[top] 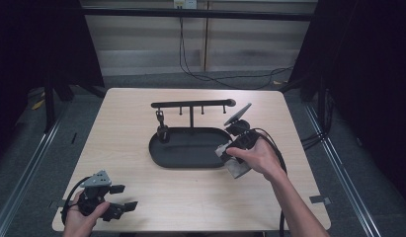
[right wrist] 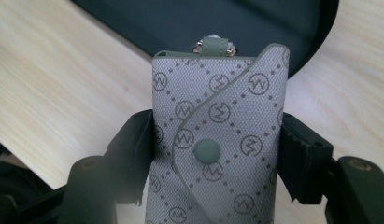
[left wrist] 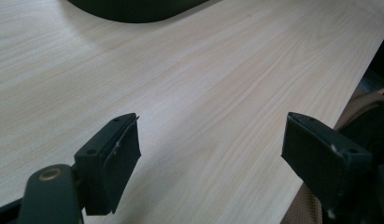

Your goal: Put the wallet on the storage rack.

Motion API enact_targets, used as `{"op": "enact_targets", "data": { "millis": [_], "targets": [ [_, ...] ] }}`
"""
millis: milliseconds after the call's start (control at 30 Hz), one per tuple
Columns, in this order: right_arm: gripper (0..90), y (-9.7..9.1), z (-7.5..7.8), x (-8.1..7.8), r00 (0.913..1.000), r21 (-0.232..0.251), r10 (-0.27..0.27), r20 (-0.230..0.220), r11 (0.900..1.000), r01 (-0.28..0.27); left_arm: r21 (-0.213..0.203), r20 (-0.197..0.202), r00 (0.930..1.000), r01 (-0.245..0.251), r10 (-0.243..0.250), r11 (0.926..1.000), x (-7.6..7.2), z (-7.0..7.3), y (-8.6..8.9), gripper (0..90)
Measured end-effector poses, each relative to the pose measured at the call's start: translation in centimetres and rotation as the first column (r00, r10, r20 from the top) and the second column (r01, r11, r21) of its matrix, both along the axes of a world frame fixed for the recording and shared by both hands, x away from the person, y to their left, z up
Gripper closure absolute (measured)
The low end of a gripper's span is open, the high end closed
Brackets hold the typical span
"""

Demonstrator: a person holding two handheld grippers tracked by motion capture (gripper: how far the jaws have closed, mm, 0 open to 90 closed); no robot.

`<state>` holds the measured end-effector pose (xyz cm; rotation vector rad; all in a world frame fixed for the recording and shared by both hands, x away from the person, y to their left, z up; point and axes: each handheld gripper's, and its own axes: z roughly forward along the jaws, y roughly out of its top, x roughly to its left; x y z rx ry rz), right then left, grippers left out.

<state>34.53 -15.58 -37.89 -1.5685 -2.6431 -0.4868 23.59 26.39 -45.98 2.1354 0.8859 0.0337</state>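
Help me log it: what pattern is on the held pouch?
Grey pouch, dotted diamonds with circled logos; right gripper view.

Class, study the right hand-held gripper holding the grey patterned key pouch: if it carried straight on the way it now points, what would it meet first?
Most likely the black oval tray. The right hand-held gripper, shut on the key pouch, points at the tray's basin just ahead; the pouch's top would arrive first, though depth is hard to judge.
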Motion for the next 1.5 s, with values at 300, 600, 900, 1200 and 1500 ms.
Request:
{"op": "enact_targets", "data": {
  "millis": [300,600,900,1200,1500],
  "targets": [
    [35.1,-0.6,-0.2,2.1,0.9949,0.056,-0.096,0.033,0.9940,0.094,0.007,-0.008,1.0000,0.002,-0.002,1.0000,0.1,-0.2,-0.1,19.0],
    [35.2,-1.3,-0.9,3.7,0.9863,0.098,-0.159,0.043,0.9831,0.154,0.014,-0.015,0.9999,-0.002,0.002,0.9999,0.2,-0.3,-0.2,19.1],
    [35.2,-1.3,-1.9,4.7,0.9745,0.147,-0.221,0.042,0.9660,0.212,0.016,-0.014,0.9999,0.001,-0.001,0.9999,0.1,-0.2,-0.1,19.1],
    [35.2,-1.2,-2.7,5.6,0.9619,0.203,-0.269,0.045,0.9453,0.255,0.015,-0.016,0.9999,0.004,-0.004,0.9999,0.2,-0.2,-0.1,19.1],
    [35.2,-1.3,-3.5,6.2,0.9524,0.248,-0.300,0.057,0.9283,0.277,0.013,-0.015,0.9999,-0.001,0.001,0.9999,0.2,-0.2,0.0,19.1]
  ]
}}
